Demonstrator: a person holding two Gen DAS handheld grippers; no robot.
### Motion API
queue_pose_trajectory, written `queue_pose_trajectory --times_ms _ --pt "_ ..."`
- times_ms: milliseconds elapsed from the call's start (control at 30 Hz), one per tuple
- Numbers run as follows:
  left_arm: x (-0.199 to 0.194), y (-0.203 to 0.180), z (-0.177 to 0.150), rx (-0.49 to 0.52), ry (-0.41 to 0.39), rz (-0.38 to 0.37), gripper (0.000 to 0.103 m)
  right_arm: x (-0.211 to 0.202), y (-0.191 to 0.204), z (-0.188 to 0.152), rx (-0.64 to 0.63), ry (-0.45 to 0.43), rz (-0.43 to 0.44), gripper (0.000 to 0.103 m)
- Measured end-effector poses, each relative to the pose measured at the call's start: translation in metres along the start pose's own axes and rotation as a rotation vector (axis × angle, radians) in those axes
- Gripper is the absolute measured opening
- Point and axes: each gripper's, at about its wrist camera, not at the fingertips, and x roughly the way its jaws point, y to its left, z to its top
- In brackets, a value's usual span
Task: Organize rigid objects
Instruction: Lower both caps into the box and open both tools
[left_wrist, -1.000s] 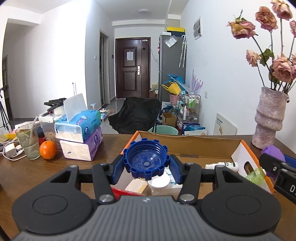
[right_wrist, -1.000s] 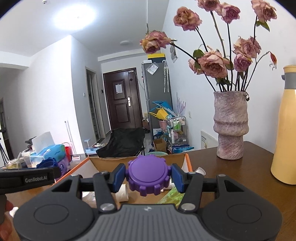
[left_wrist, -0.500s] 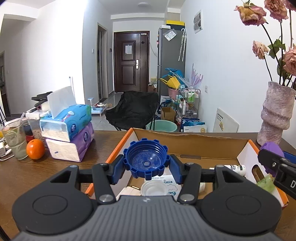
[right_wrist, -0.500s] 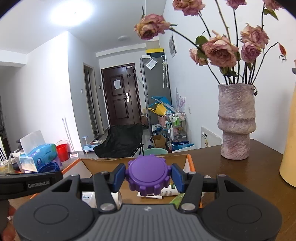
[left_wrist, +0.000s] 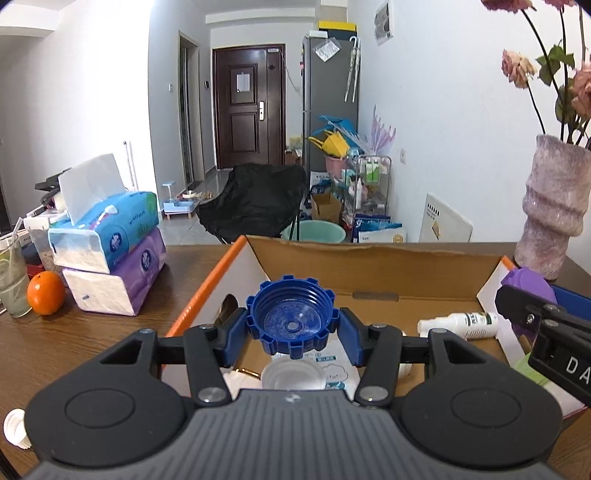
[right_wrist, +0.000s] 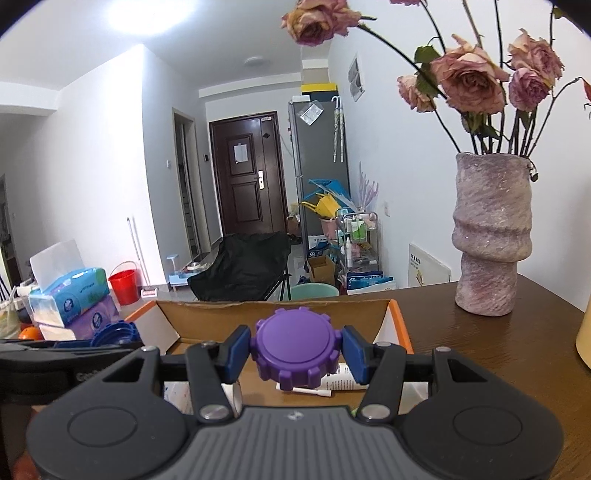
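Blue cap (left_wrist: 291, 320) hollow side in left view, purple cap (right_wrist: 295, 349) top in right

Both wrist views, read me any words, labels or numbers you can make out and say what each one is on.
"DA", cut off by the frame edge: right gripper, seen in the left view.
"Goo", partly hidden: left gripper, seen in the right view.
Tissue packs, spray bottle, door notice: print too small to read.
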Motion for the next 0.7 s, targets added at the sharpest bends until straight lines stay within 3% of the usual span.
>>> queue_pose_trajectory --times_ms 167,233,300,333,700 --pt "0.0001 0.0023 -0.0024 -0.010 0.002 0.004 0.056 0.0048 -0.0026 -0.0016 -0.007 0.032 0.001 0.054" --pt "-0.0008 0.0036 -0.0019 -0.013 -0.005 0.012 0.083 0.0067 -0.0030 -0.0029 -0.008 0.042 -0.009 0.065" --pt "-0.0044 0.0044 -0.0021 -0.020 -0.029 0.029 0.097 0.0068 -0.0039 -0.0039 -0.004 0.039 -0.027 0.097" --pt "-0.0064 0.0046 -0.0016 -0.024 -0.039 0.032 0.100 0.0059 -0.0043 -0.0040 -0.005 0.032 -0.033 0.100" --pt "-0.0041 0.0081 -0.0003 -0.040 -0.022 0.056 0.103 0.0036 -0.0058 -0.0040 0.007 0.032 -0.045 0.103"
